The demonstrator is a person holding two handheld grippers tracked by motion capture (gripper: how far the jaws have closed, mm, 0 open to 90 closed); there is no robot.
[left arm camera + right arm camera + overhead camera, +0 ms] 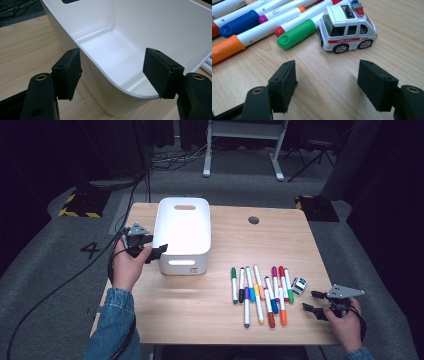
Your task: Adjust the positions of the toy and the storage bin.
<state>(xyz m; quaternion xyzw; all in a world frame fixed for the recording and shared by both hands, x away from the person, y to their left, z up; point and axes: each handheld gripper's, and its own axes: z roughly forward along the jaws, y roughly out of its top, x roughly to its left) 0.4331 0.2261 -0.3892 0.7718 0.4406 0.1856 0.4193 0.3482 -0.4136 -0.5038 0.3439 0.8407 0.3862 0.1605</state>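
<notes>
A white plastic bin (182, 262) with a handle slot stands empty on the left half of the wooden table (200, 315). My left gripper (157, 251) reaches it from the left. In the left gripper view the jaws of the left gripper (112, 67) straddle a rounded corner of the bin (140, 37), one pad on the outside of the wall and one inside, closed against it. My right gripper (310, 301) rests near the table's front right, open with nothing between its fingers. Just ahead of the right gripper (327, 82) stands a small white toy ambulance (347, 27).
Several coloured markers (260, 292) lie side by side right of the bin, caps toward me, and the ambulance (298, 285) sits at their right end. In the right gripper view the markers (262, 22) almost touch the ambulance's nose. A dark round grommet (254, 220) is at the table's back.
</notes>
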